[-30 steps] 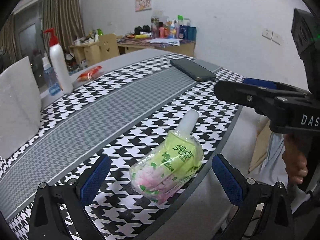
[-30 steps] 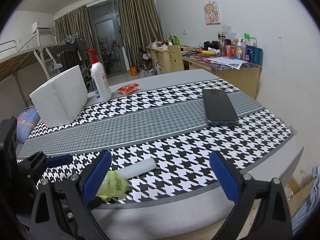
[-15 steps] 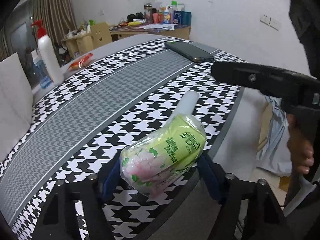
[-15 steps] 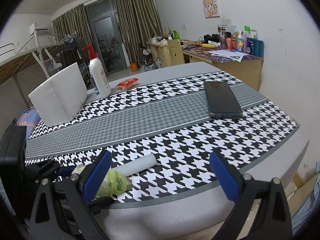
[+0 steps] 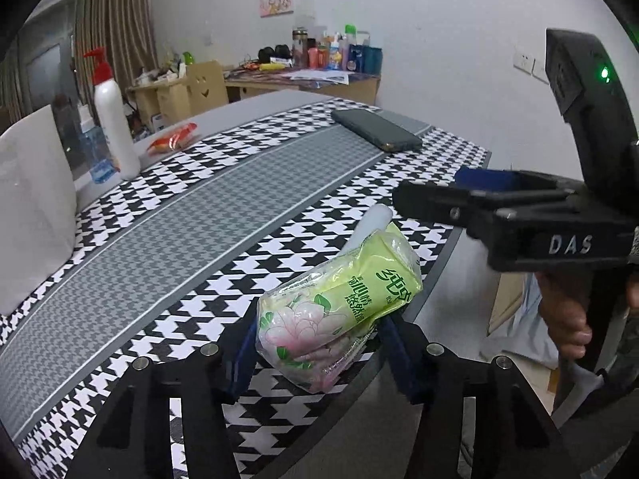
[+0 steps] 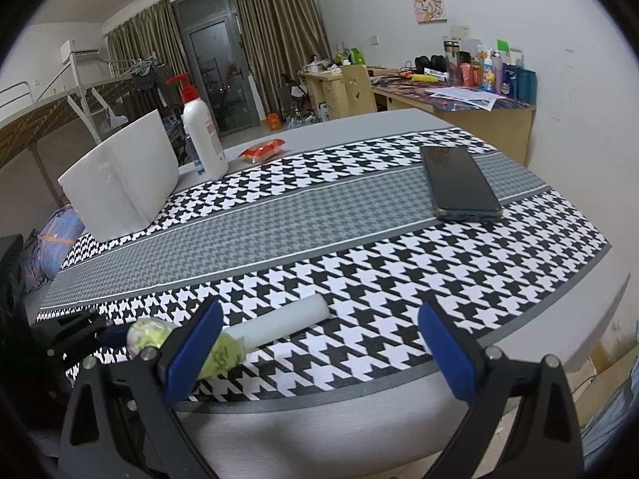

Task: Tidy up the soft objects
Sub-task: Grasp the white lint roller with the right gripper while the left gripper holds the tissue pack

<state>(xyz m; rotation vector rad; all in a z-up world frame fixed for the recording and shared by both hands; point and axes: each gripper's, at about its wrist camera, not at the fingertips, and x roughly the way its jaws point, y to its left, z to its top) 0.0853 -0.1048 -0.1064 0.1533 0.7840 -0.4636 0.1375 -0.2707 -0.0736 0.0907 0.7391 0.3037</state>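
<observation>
- Houndstooth-patterned black, white and grey cloth (image 6: pixel 359 215) covers the table; a dormitory room with curtains and a cluttered wooden desk lies behind.
- Task's thing: a green and pink plastic-wrapped pack of tissues (image 5: pixel 339 303), lying at the near edge of the cloth, touching a white foam cylinder (image 6: pixel 283 321) that points toward the cloth's middle.
- Left gripper (image 5: pixel 319 343): blue pads on either side of the pack's near end, jaws closing, and the wrapper is visibly pinched between them.
- Right gripper (image 6: pixel 319 343): jaws wide apart, nothing between them, hovering over the near edge just beside the cylinder.
- Handling, as judged: the pack looks light and soft and will yield under pressure; its glossy film is likely slippery. A hold across the middle of the body seems safer than the loose crimped end, which could slide or tear.
- Elsewhere on the cloth: a dark smartphone (image 6: pixel 459 183) toward the far right corner, and a white box (image 6: pixel 120 183) and a white pump bottle with red top (image 6: pixel 201 135) at the far left edge, all well apart from the pack.
</observation>
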